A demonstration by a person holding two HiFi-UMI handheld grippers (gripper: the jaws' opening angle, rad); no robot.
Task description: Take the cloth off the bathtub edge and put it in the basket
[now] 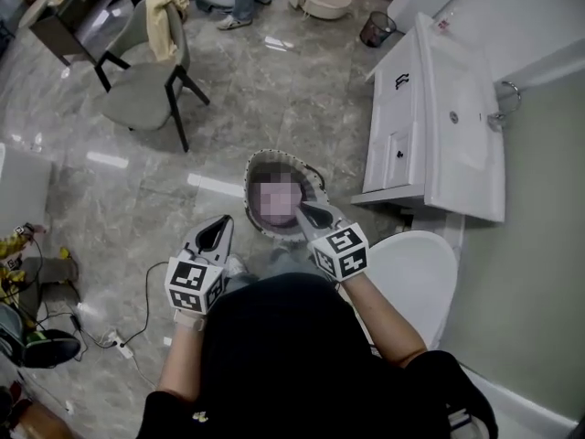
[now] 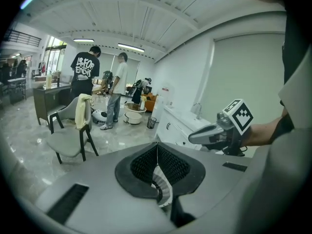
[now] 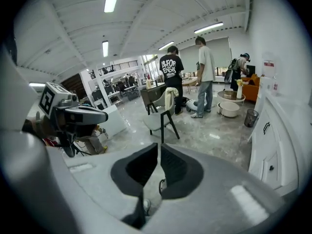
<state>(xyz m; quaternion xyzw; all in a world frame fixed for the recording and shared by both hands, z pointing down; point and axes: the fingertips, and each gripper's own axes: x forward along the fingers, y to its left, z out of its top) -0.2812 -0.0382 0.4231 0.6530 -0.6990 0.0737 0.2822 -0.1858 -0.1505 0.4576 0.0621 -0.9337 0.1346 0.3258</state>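
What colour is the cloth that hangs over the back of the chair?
The cloth is pale yellow; the head view shows it best.

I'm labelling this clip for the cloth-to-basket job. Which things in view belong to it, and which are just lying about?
Job:
basket
left gripper, shut, empty
right gripper, shut, empty

Lying about:
chair
yellow towel on its back
vanity
bin
floor cables

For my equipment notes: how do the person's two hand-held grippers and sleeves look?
The left gripper and right gripper are light grey teardrop-shaped shells with black ribbed fingers. Each carries a white cube with black square markers. The sleeves are black.
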